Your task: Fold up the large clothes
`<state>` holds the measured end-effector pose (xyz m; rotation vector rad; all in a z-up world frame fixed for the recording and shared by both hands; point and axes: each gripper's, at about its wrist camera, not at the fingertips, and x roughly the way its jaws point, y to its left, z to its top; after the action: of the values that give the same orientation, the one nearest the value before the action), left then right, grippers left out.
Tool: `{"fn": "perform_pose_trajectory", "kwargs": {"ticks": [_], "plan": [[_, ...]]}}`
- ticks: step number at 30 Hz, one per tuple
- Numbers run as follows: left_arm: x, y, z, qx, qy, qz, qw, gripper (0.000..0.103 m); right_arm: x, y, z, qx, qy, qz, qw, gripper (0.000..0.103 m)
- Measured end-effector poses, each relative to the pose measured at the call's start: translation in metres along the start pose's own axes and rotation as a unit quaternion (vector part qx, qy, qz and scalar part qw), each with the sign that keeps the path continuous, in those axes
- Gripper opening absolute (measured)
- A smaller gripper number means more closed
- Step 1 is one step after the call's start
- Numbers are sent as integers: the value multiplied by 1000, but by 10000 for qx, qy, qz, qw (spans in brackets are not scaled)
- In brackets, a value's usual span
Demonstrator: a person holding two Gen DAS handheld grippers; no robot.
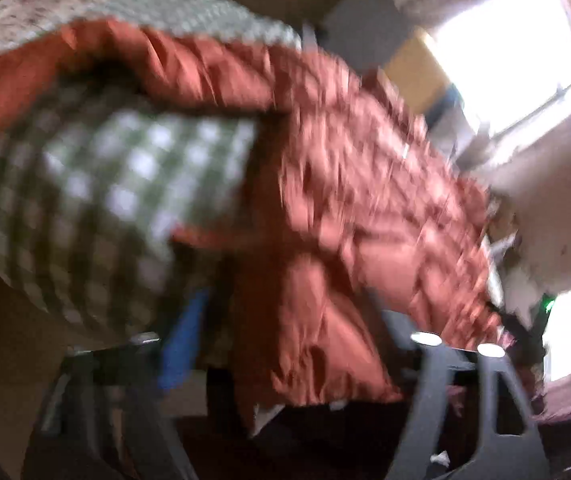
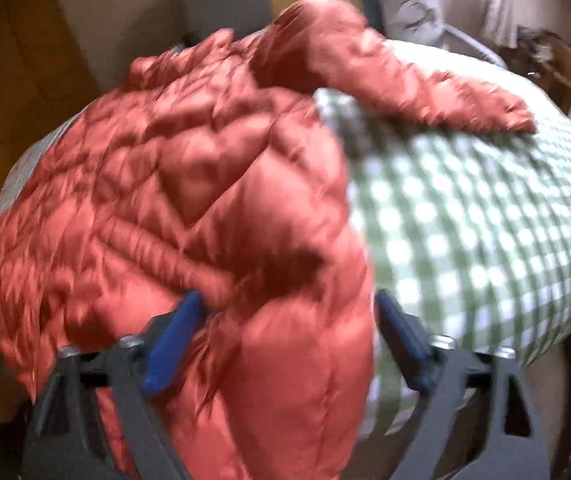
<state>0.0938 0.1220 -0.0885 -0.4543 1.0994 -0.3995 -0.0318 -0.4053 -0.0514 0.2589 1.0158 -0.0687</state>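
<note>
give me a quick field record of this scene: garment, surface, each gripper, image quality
garment: orange-red quilted puffer jacket, crumpled, not yet folded
surface: green-and-white gingham sheet, jacket lying on it
right gripper: open, blue fingers straddling a bulge of the jacket
left gripper: jacket fabric hangs across its fingers; grip cannot be told
background: bright window, in the left wrist view
image quality: both views motion-blurred

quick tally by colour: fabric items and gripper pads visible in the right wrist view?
Rust-orange quilted puffer jacket: 1
Green-and-white checked cloth surface: 1
Blue gripper pads: 2, the right gripper's own, jacket between them
Total: 4
</note>
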Motion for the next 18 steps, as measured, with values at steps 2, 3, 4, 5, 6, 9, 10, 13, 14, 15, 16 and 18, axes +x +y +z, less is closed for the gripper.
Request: {"fn": "perform_pose_trajectory", "kwargs": {"ticks": [2, 3, 4, 5, 6, 9, 10, 13, 14, 15, 16, 18], "plan": [[12, -6, -10, 181, 159, 16, 9997, 29, -2, 9, -6, -152, -35, -60, 9999, 27], [13, -12, -15, 366, 160, 70, 9992, 18, -6, 12, -7, -275, -73, -126, 9995, 23], [12, -17, -18, 484, 147, 110, 9987, 15, -7, 12, -7, -314, -61, -165, 9994, 22], [13, -19, -19, 513, 150, 99, 9985, 14, -7, 11, -6, -341, -7, -211, 9992, 22], [12, -20, -21, 512, 174, 74, 9985, 13, -7, 11, -6, -341, -7, -211, 9992, 23], [9, -16, -23, 428, 162, 193, 9988, 17, -8, 14, -3, -414, 11, -313, 9987, 31], [0, -8, -20, 276, 91, 173, 9994, 21, -6, 14, -2, -391, 9, -359, 9986, 39], [-38, 25, -5, -516, -584, 213, 9967, 77, -9, 9, 3, -222, -80, -497, 9985, 59], [-58, 44, 1, -924, -991, 242, 9905, 87, -15, 9, 7, -177, -220, -595, 9978, 61], [-70, 58, 6, -1197, -1239, 250, 9847, 87, -20, 10, 11, -178, -347, -638, 9972, 66], [-80, 70, 11, -1439, -1400, 317, 9791, 86, -27, 13, 15, -202, -496, -682, 9962, 71], [-101, 98, 22, -1869, -1761, 599, 9646, 87, -35, 24, 24, -331, -762, -756, 9937, 75]]}}
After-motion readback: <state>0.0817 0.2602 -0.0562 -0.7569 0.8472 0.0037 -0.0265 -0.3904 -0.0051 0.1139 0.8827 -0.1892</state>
